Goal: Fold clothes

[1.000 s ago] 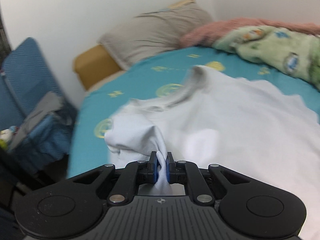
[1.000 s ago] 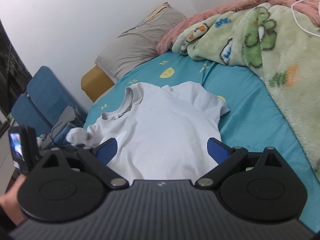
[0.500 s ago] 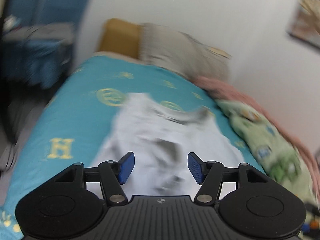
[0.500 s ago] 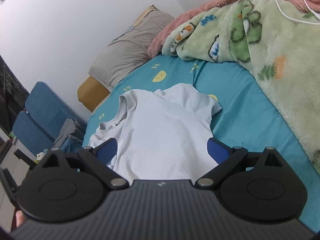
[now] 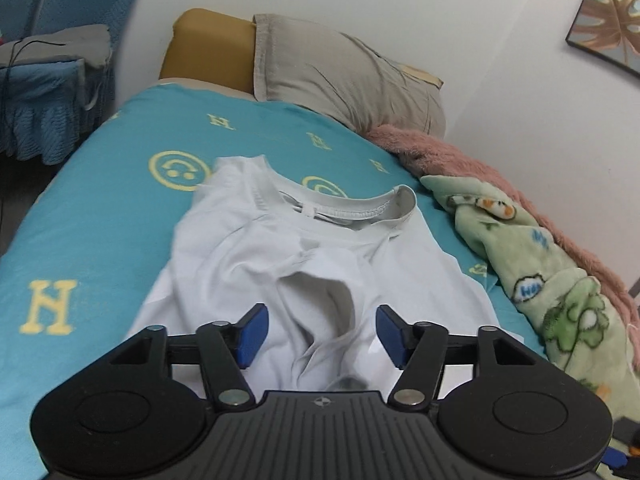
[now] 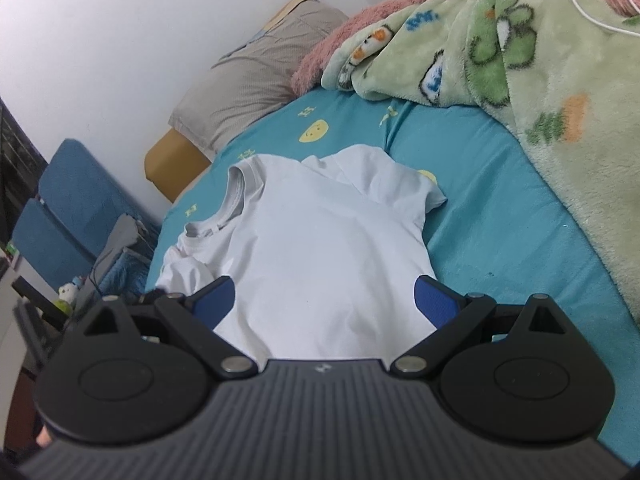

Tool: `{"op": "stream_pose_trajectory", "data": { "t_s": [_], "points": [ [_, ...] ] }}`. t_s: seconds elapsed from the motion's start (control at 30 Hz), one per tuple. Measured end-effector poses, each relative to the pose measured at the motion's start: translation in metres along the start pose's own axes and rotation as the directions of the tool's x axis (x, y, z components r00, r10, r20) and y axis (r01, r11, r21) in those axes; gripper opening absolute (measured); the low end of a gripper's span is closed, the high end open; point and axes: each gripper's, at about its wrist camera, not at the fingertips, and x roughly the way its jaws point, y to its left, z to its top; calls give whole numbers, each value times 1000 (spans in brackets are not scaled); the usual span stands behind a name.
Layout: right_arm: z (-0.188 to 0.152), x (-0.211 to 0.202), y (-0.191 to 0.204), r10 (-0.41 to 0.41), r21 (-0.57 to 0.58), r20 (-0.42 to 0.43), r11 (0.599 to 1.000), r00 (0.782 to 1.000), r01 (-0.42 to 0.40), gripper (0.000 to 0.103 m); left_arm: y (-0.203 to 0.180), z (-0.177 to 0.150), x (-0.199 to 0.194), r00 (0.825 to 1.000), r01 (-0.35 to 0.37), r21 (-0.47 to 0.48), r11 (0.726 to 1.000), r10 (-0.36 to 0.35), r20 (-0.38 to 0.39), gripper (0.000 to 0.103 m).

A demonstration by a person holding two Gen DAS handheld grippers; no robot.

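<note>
A white T-shirt (image 5: pixel 256 252) lies on the teal bed sheet (image 5: pixel 100 216), collar toward the pillow. In the left wrist view one sleeve is folded in over the chest, its opening (image 5: pixel 320 300) rumpled just ahead of my left gripper (image 5: pixel 320 334), which is open and empty above it. In the right wrist view the T-shirt (image 6: pixel 316 248) lies mostly flat, its other sleeve (image 6: pixel 400 184) spread out on the far side. My right gripper (image 6: pixel 324 304) is open and empty over the shirt's lower body.
A grey pillow (image 5: pixel 344 76) and a mustard cushion (image 5: pixel 208 48) lie at the head of the bed. A green cartoon blanket (image 6: pixel 540 80) with pink backing is heaped along the wall side. A blue chair (image 6: pixel 60 216) with clothes stands beside the bed.
My left gripper let go of the white sleeve it was pinching, opened, and swung round to face the collar. The sleeve now lies folded on the chest. The right gripper stayed open and shifted slightly.
</note>
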Motion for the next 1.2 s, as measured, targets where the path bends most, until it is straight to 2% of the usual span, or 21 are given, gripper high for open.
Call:
{"op": "stream_pose_trajectory", "data": {
  "t_s": [0.1, 0.17, 0.2, 0.23, 0.33, 0.43, 0.5, 0.57, 0.6, 0.63, 0.73, 0.77, 0.8, 0.83, 0.87, 0.9, 1.0, 1.1, 1.17, 1.2],
  "points": [
    [-2, 4, 1, -6, -15, -9, 1000, 1000, 6, 98, -5, 2, 16, 1000, 1, 22, 1000, 0, -17, 59],
    [-3, 6, 1, -10, -18, -12, 1000, 1000, 10, 98, -9, 4, 22, 999, -22, 77, 997, 24, -35, 37],
    [-3, 7, 2, -12, -21, -13, 1000, 1000, 12, 98, -11, 5, 24, 998, -35, 108, 994, 39, -44, 9],
    [-4, 8, 2, -15, -27, -15, 1000, 1000, 15, 98, -10, 8, 23, 997, -51, 125, 991, 58, -46, 5],
    [-8, 11, 5, -24, -50, -23, 998, 999, 23, 98, 0, 22, 10, 994, -100, 151, 983, 106, -34, 4],
    [-13, 14, 8, -32, -73, -36, 997, 999, 30, 98, 23, 49, -22, 991, -131, 138, 982, 133, -5, 4],
    [-15, 16, 11, -39, -91, -42, 995, 998, 35, 98, 44, 73, -44, 981, -192, 140, 971, 192, 10, 4],
    [-17, 17, 16, -47, -114, -39, 993, 998, 42, 98, 69, 97, -63, 960, -281, 143, 949, 280, 30, 4],
    [-17, 18, 18, -51, -125, -37, 991, 998, 46, 98, 83, 108, -71, 943, -333, 133, 933, 331, 40, 4],
    [-17, 19, 20, -57, -135, -35, 990, 998, 51, 98, 98, 118, -78, 920, -391, 119, 913, 388, 50, 4],
    [-19, 24, 23, -75, -163, -29, 984, 997, 69, 98, 147, 129, -80, 830, -557, 66, 828, 556, 37, 5],
    [-20, 25, 24, -81, -172, -29, 982, 996, 75, 98, 163, 127, -81, 810, -587, 41, 809, 587, 24, 7],
    [-20, 27, 25, -87, -180, -31, 980, 996, 80, 98, 178, 121, -82, 803, -596, 6, 803, 596, 14, 12],
    [-21, 29, 26, -91, -185, -35, 979, 995, 83, 98, 191, 113, -85, 803, -595, -37, 803, 596, 7, 20],
    [-22, 30, 27, -94, -190, -37, 978, 995, 85, 98, 201, 104, -88, 810, -586, -74, 807, 587, -8, 23],
    [-22, 31, 27, -94, -195, -37, 977, 995, 85, 98, 211, 94, -91, 819, -573, -108, 812, 574, -27, 32],
    [-23, 34, 29, -96, -207, -38, 974, 995, 86, 98, 232, 64, -101, 864, -501, -221, 837, 496, -82, 51],
    [-24, 36, 30, -92, -206, -45, 975, 995, 81, 98, 237, 36, -113, 916, -395, -334, 855, 391, -83, 58],
    [-25, 36, 31, -88, -209, -49, 975, 995, 76, 98, 237, 23, -118, 938, -342, -397, 852, 338, -83, 63],
    [-25, 35, 31, -87, -212, -49, 975, 995, 74, 98, 236, 16, -119, 944, -323, -434, 841, 320, -83, 65]
  ]
}}
